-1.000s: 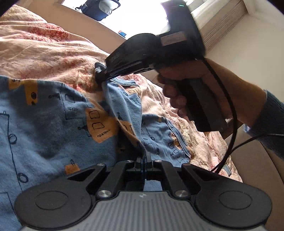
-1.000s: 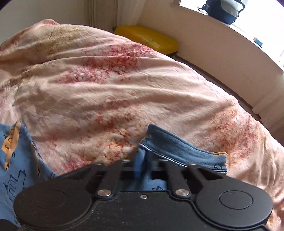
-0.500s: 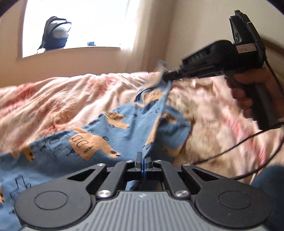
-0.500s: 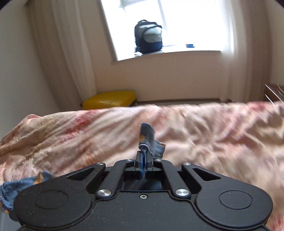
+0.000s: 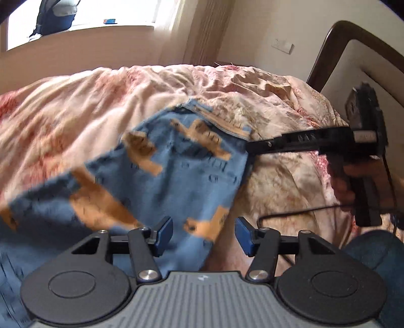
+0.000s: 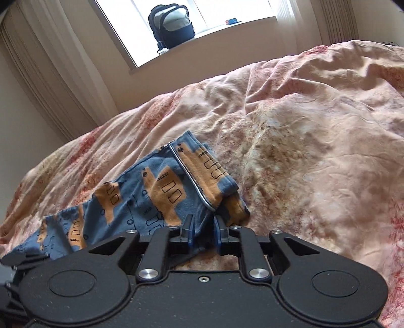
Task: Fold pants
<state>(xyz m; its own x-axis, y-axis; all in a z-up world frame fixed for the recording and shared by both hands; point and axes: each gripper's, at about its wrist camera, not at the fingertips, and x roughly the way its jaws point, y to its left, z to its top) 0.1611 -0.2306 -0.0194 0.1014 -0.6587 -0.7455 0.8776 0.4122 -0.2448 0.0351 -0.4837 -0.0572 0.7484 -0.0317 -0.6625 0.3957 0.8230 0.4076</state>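
Pants (image 6: pixel 156 199) lie folded on bed quilt (image 6: pixel 315 151), 10 o'clock of right hand-held gripper (image 6: pixel 203 233). Both hand-held grippers, left (image 5: pixel 203 236) included, opening, pads off cloth. Soft, light, floppy; grip at hems.

A bedroom lit by daylight. A bed fills the foreground, covered by a rumpled peach quilt (image 6: pixel 303 131) with red floral patches. Behind it, a bright window (image 6: pixel 202 15) sits in a beige wall; a dark blue backpack (image 6: pixel 171 25) stands on its sill. Pale curtains (image 6: pixel 50 75) hang to the left. A dark wooden headboard (image 5: pixel 325 50) rises at the bed's right end.
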